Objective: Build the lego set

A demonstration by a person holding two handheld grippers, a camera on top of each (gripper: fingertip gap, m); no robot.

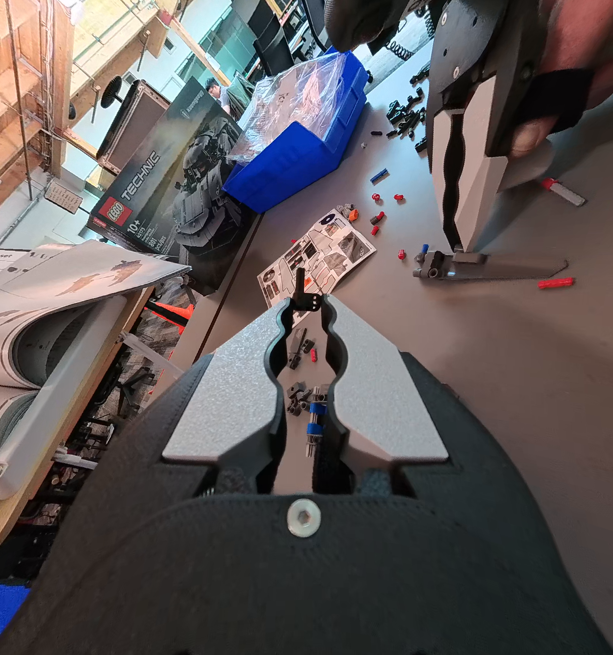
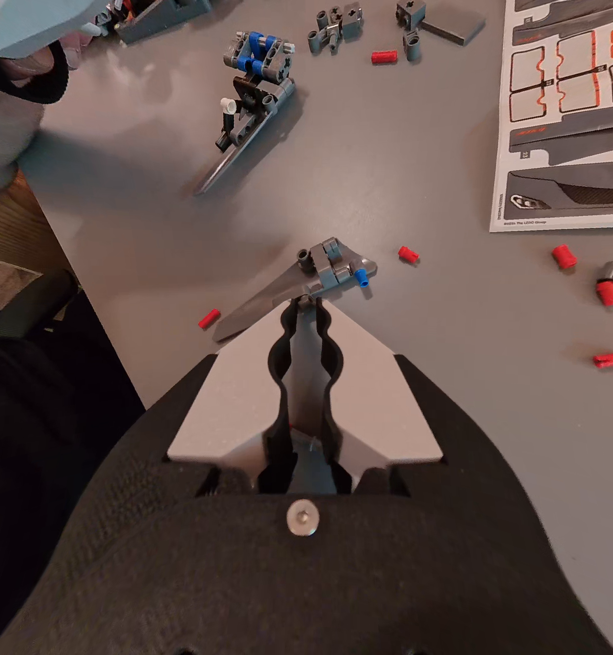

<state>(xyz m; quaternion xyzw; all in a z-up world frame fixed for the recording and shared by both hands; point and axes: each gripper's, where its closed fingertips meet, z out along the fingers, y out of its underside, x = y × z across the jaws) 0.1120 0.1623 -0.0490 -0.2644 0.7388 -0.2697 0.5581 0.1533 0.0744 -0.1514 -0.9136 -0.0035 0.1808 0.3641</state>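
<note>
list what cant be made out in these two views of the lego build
- Left wrist view: the small black angled lego piece in the left claw is too small to show its type.
- Right wrist view: the grey pointed lego panel assembly meets the right claw at the tips, which hide the contact point.
- Right wrist view: the white sticker sheet is cut off by the right edge.
- Left wrist view: the blue plastic bin holds a crumpled clear bag, hiding its contents.

Left hand-held gripper [image 1: 306, 301] pinched shut; right hand-held gripper [image 2: 305, 301] likewise.
</note>
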